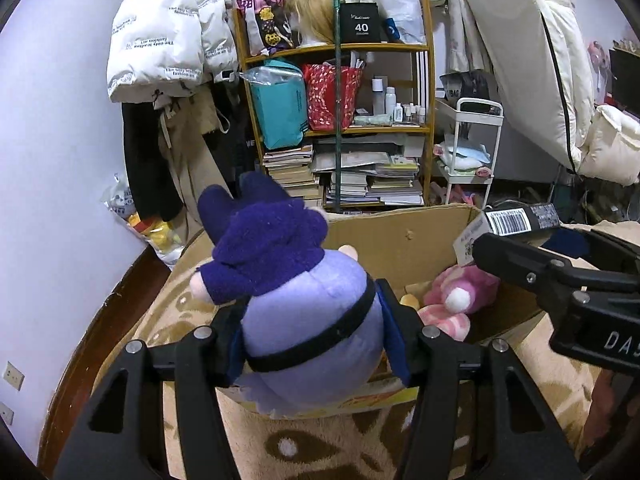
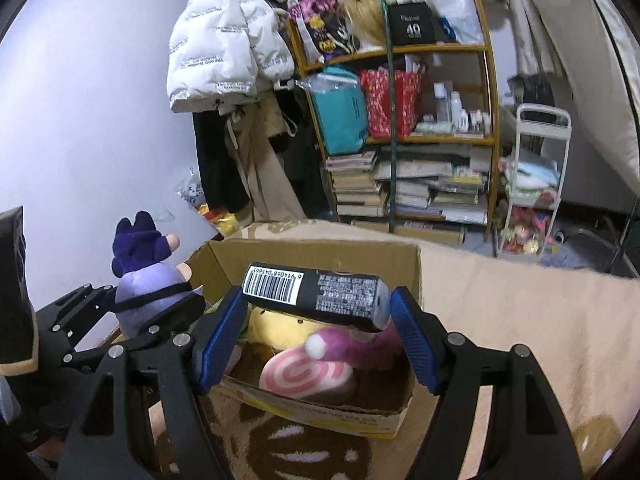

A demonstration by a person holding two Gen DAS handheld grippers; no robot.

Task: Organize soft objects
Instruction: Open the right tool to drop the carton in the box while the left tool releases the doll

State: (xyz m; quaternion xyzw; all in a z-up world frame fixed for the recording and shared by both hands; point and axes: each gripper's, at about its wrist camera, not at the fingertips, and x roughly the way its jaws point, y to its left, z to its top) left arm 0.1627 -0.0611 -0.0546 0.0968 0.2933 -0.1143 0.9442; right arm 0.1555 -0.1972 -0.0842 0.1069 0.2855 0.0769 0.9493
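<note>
My left gripper (image 1: 312,332) is shut on a purple plush toy (image 1: 296,300) with a dark blue hood, held at the near left corner of an open cardboard box (image 1: 400,240). It also shows in the right wrist view (image 2: 148,280). My right gripper (image 2: 318,312) is shut on a black package with a barcode (image 2: 316,294), held over the box (image 2: 320,256). Inside the box lie a pink plush (image 2: 308,372) with a white pompom and a yellow plush (image 2: 276,324). The pink plush also shows in the left wrist view (image 1: 460,300).
The box stands on a beige patterned rug (image 1: 320,448). Behind it is a wooden shelf (image 1: 340,120) full of books, bags and bottles. Coats (image 1: 160,40) hang on the left wall. A white trolley (image 1: 472,152) and bedding (image 1: 540,60) stand at the right.
</note>
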